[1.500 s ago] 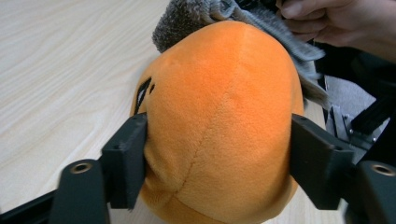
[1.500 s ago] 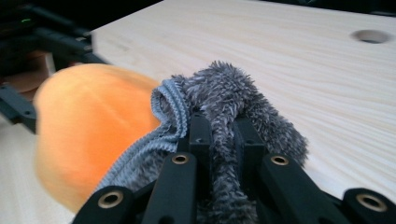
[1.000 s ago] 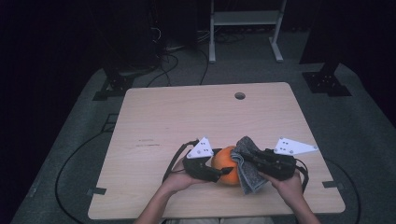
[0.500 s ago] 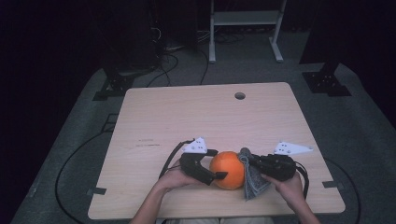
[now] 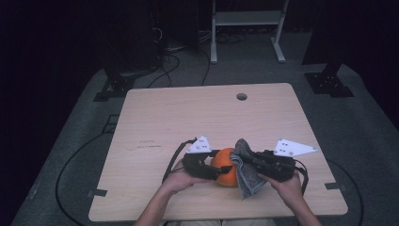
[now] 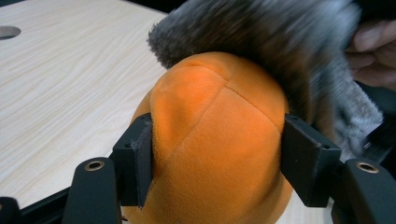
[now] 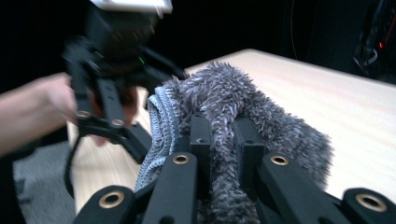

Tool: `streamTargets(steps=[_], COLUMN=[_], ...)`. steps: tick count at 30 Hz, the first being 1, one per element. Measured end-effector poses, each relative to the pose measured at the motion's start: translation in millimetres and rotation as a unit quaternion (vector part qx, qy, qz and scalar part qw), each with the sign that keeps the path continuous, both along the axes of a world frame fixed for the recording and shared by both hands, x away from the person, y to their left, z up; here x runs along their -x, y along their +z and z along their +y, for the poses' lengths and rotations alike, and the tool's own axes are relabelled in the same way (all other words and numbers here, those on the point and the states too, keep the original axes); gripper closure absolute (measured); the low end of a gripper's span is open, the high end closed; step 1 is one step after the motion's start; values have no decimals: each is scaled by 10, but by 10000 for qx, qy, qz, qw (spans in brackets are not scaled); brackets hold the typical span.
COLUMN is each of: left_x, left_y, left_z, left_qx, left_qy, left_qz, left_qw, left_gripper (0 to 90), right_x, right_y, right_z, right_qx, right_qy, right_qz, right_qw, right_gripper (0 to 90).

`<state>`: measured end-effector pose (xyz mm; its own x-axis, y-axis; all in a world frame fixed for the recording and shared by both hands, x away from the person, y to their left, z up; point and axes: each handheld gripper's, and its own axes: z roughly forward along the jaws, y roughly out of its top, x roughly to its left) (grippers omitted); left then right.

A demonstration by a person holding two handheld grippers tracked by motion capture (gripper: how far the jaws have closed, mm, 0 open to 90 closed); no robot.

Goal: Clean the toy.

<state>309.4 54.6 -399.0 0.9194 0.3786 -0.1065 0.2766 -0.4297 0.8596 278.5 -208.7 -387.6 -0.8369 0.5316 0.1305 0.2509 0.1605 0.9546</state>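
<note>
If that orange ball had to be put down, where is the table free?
The table is bare from its far edge, around the round hole, down to the grippers, and along its left side. The near middle is crowded: orange ball, grey cloth, both hands.

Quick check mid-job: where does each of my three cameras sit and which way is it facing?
High view: above the person's side, looking forward and down on the table; forearms, left hand-held gripper, right hand-held gripper.
Left gripper view: rides the left hand-held gripper, looks along its jaws, pads pressing the orange plush ball.
Right gripper view: rides the right hand-held gripper, jaws shut on the grey cloth; the other hand beyond.
Shared: ball and cloth in high and left gripper views.
</note>
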Motion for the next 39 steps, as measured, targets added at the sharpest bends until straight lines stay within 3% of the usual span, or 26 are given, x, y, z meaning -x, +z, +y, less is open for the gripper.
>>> streamTargets(steps=[1, 5, 7, 8, 9, 10, 11, 12, 14, 18, 21, 23, 26, 28, 31, 35, 39], left_x=[3, -40, -54, -58, -60, -69, -86, -95, -93, -93, -41, -14, 14, 19, -13, -36, -16], left_y=[-9, -65, -80, -104, -132, -189, -237, -263, -299, -217, -127, -87, -70, -99, -144, -210, -241], left_z=[-10, 58, 100, 116, 112, 74, 36, 23, 28, 74, 47, 47, 72, 68, 50, 13, -31], left_qx=[-80, 59, 103, 132, 72, -195, -278, -223, 17, 132, 114, 53, -152, -236, -167, -76, -65], left_qy=[-10, -416, -585, -621, -570, -358, -314, -343, -295, -131, -74, -155, -430, -516, -495, -285, -204], left_qz=[-9, 243, 210, 86, -56, -198, -104, -28, 5, 48, -131, -135, -138, -148, -28, 14, 9], left_qw=[10000, 9988, 9980, 9979, 9983, 9990, 9991, 9992, 9996, 9998, 9998, 9998, 9989, 9983, 9986, 9996, 9998], left_gripper=[327, 263, 211, 187, 167, 162, 136, 126, 191, 339, 367, 376, 380, 374, 260, 253, 290], right_x=[-15, -88, -104, -113, -123, -129, -137, -143, -126, -43, 53, 74, 16, -58, -153, -174, -51], right_y=[-42, -192, -214, -219, -224, -228, -233, -237, -231, -145, -27, 10, -28, -124, -253, -268, -140], right_z=[20, -21, -58, -75, -97, -105, -117, -116, -106, -80, 10, 43, -44, -109, -206, -239, -118], right_qx=[74, 97, 120, 112, 108, 124, 118, 110, 216, 300, 52, 95, 107, 183, -168, -50, 221], right_qy=[-30, -162, -227, -242, -304, -331, -341, -330, -392, -419, 55, 115, 8, -105, -79, -231, -167], right_qz=[55, 205, 215, 225, 226, 217, 203, 198, 103, -181, -310, -392, -254, -38, 350, 346, 44], right_qw=[10000, 9996, 9994, 9994, 9992, 9991, 9991, 9992, 9989, 9985, 9995, 9991, 9996, 9998, 9992, 9991, 9996], right_gripper=[803, 803, 803, 803, 802, 802, 802, 802, 800, 801, 803, 803, 803, 803, 800, 803, 804])
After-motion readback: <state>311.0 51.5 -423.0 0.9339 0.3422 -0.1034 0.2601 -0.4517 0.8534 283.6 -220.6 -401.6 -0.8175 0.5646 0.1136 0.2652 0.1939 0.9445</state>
